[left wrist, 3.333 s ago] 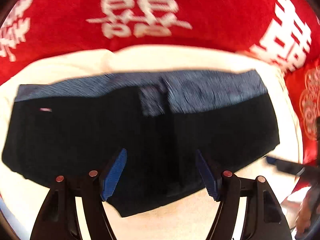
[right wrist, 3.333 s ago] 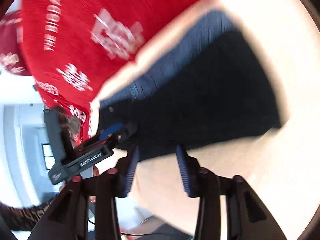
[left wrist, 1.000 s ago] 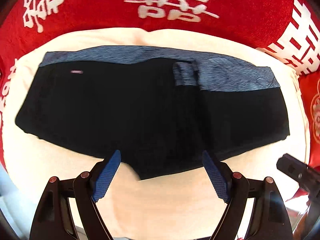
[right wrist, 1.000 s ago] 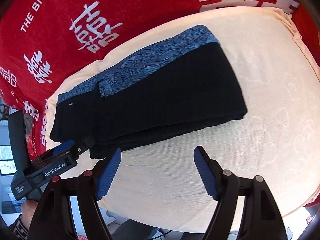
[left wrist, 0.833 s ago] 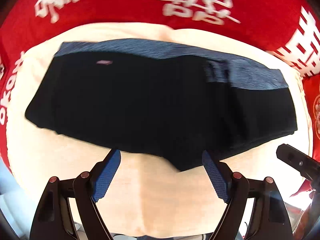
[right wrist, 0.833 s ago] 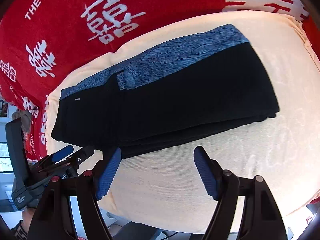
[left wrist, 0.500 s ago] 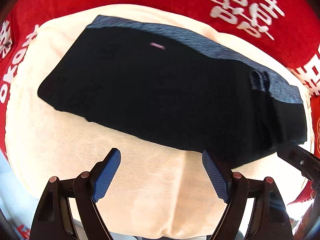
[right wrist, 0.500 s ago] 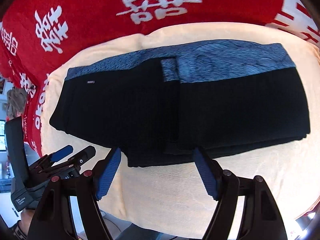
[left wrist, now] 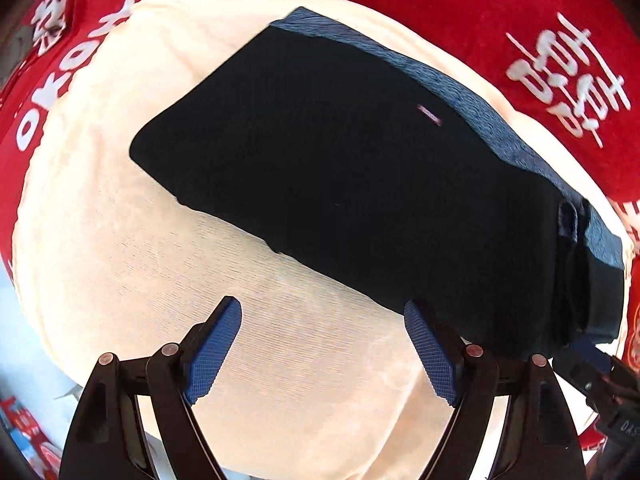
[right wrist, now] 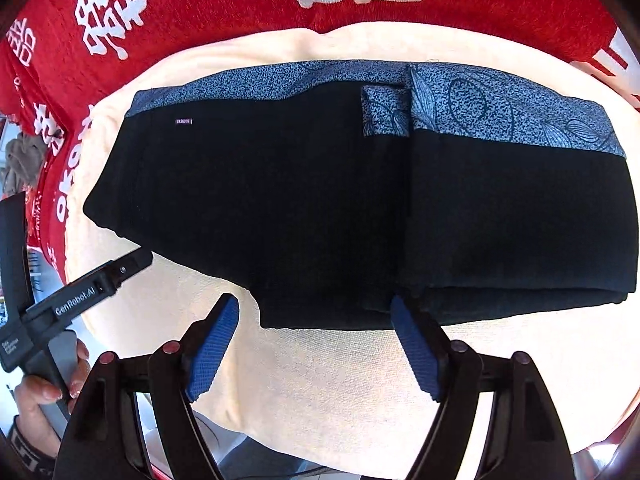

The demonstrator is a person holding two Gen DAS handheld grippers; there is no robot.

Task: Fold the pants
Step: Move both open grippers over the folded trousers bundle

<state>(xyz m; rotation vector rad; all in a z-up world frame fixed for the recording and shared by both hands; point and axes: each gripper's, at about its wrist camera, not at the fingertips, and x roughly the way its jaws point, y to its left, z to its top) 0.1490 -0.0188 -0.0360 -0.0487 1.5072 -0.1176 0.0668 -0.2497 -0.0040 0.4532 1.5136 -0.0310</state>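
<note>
The black pants [right wrist: 320, 208] with a blue patterned waistband [right wrist: 480, 112] lie folded flat on a cream cloth [right wrist: 340, 380]. In the left wrist view the pants [left wrist: 360, 184] run diagonally from upper left to lower right. My left gripper [left wrist: 326, 350] is open and empty above the cream cloth, near the pants' near edge. My right gripper [right wrist: 314, 346] is open and empty just in front of the pants' near edge. The left gripper also shows at the left of the right wrist view [right wrist: 120, 270], held in a hand.
A red blanket [right wrist: 224, 4] with white characters lies under and behind the cream cloth [left wrist: 120, 260]. The right gripper's tip [left wrist: 592, 364] shows at the lower right of the left wrist view. The cloth's near edge drops off toward the floor.
Both grippers stayed open. The left gripper swung to the left end of the pants, the right gripper moved to face the pants squarely. The pants have not moved.
</note>
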